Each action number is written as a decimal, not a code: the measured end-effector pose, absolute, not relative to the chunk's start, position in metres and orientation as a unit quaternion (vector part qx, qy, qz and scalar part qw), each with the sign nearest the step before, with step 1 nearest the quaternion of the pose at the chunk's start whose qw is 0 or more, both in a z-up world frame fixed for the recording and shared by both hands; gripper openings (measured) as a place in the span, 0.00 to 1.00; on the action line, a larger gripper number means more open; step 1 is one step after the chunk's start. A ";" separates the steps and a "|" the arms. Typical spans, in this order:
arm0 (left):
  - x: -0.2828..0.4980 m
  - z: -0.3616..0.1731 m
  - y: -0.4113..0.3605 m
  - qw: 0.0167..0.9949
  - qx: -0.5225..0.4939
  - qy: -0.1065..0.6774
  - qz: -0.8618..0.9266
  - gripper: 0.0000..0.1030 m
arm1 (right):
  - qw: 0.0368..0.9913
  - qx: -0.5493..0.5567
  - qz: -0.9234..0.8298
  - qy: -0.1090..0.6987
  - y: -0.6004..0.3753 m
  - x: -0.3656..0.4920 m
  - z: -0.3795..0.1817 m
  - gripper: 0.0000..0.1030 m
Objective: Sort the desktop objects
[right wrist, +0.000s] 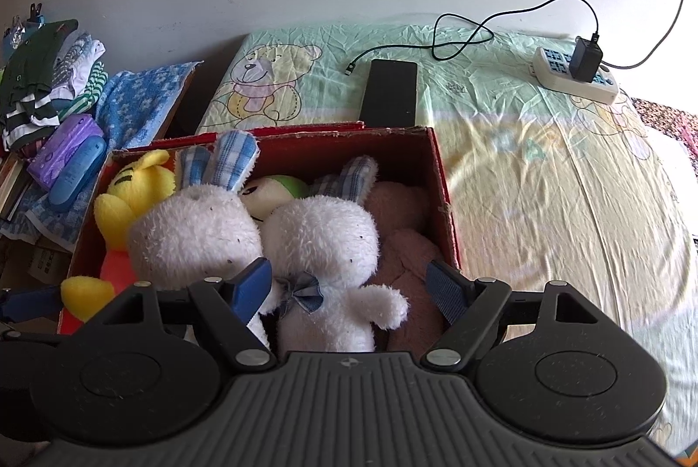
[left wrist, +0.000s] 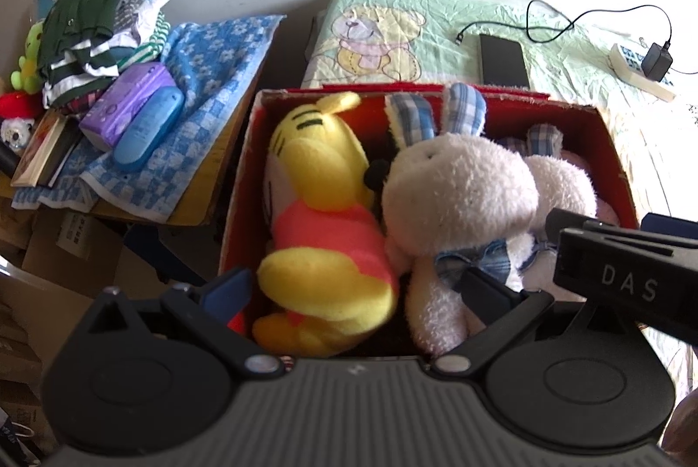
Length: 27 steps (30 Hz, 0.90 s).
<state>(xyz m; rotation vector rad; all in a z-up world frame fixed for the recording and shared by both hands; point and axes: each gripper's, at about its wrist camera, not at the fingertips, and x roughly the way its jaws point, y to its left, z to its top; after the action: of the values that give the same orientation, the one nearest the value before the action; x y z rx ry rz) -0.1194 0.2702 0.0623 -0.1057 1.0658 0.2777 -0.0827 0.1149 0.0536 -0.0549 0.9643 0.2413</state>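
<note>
The left gripper [left wrist: 355,294] hangs over the near end of the red cardboard box [left wrist: 613,144], its fingers spread wide and holding nothing; the yellow tiger plush in an orange shirt [left wrist: 323,205] lies between them toward 12 o'clock, with the white fluffy rabbit plush with blue checked ears [left wrist: 458,196] just beside it at 2 o'clock. The right gripper [right wrist: 351,290] is likewise wide apart and empty, straddling a second white rabbit plush with a blue denim bow [right wrist: 325,249], which sits at 12 o'clock between the blue fingertip pads [right wrist: 253,286]. A pink plush [right wrist: 405,249] fills the box's right side at 1 o'clock. The box rests on a pale green bedsheet printed with a bear [right wrist: 545,183], where a black phone [right wrist: 388,92] and a white power strip [right wrist: 571,74] lie at 1 o'clock. At 10 o'clock, folded clothes [left wrist: 96,26] sit on a blue patterned towel [left wrist: 209,74].
</note>
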 end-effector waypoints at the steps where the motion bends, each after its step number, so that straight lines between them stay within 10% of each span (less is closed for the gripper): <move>1: -0.121 0.064 0.270 0.854 -0.048 0.501 0.133 0.99 | 0.880 -0.024 0.114 0.461 0.114 -0.084 0.055 0.78; 27: -0.141 0.068 0.264 0.842 -0.050 0.528 0.094 0.99 | 0.869 -0.021 0.098 0.484 0.109 -0.106 0.060 0.78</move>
<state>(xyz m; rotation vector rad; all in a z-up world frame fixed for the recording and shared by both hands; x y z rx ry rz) -0.1406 0.2642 0.0679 -0.1062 1.1162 0.1981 -0.1064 0.1094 0.0595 -0.0434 1.0122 0.2048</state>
